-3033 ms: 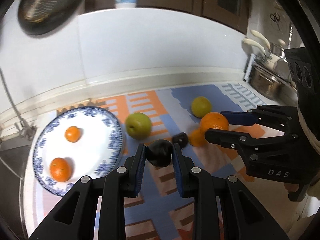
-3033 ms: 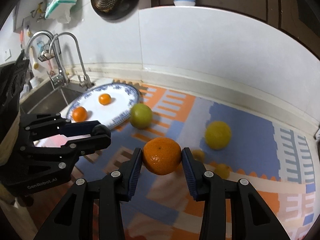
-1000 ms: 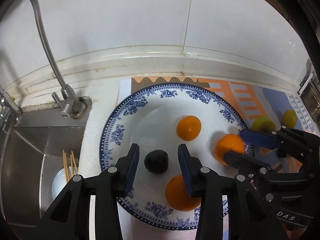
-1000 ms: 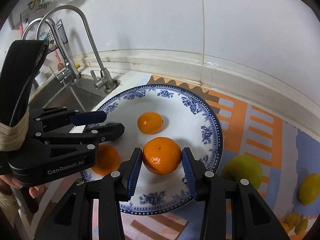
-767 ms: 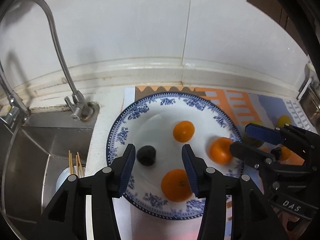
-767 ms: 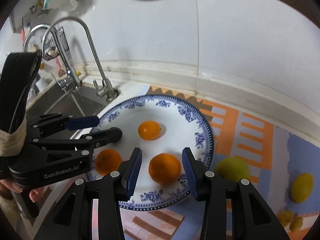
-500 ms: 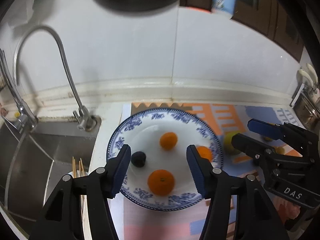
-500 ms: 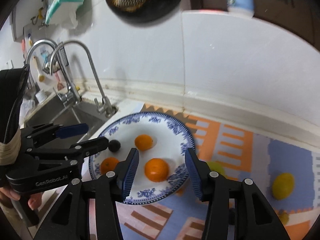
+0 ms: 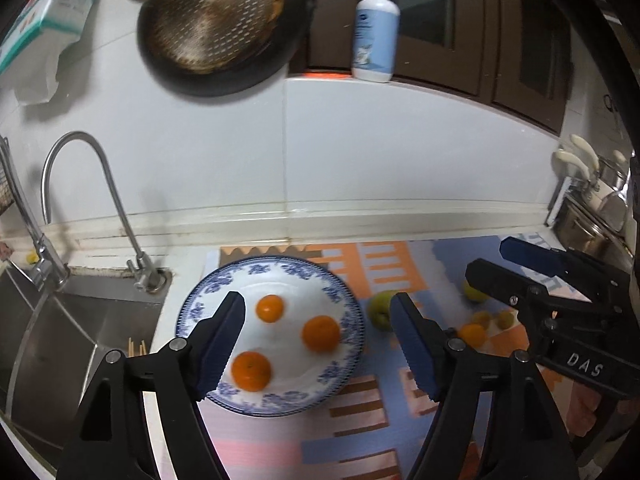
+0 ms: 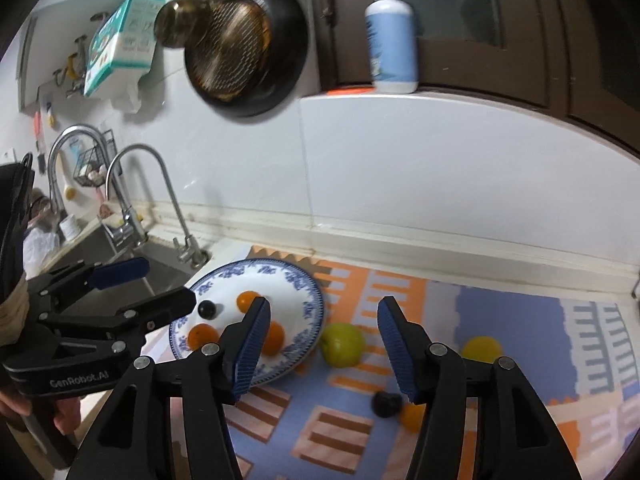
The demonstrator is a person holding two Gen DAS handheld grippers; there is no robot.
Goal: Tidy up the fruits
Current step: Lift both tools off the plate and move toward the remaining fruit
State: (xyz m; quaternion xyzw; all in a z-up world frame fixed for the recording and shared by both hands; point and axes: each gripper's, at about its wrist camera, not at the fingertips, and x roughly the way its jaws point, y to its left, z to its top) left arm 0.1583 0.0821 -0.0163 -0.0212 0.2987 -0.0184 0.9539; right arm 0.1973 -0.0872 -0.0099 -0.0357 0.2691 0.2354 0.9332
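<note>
From my left tongs (image 9: 316, 344), looking down along them, the blue-patterned plate (image 9: 344, 308) sits on the counter below, framed between my two jaws with nothing gripped; the jaws are spreading apart. Three oranges (image 9: 321, 333) lie on the plate, round and bright, slightly blurred. Just right of the plate, on the striped mat (image 9: 360, 400), is a green apple (image 9: 380, 312), and further right a few small yellow and orange fruits (image 9: 472, 332). My right tongs (image 9: 484, 260) reach in from the right edge, above those fruits.

From my right tongs (image 10: 322, 344), the same plate (image 10: 308, 300) lies to the lower left, partly behind my left jaw; these jaws are also widening and hold nothing. A small dark plum (image 10: 207, 309) rests on the plate beside the oranges (image 10: 246, 300). The green apple (image 10: 342, 344) shows between my jaws, well below them. A lemon (image 10: 480, 350) lies to the right, and another dark fruit (image 10: 386, 404) nearer me. My left tongs (image 10: 160, 284) hover over the plate's left edge.
</note>
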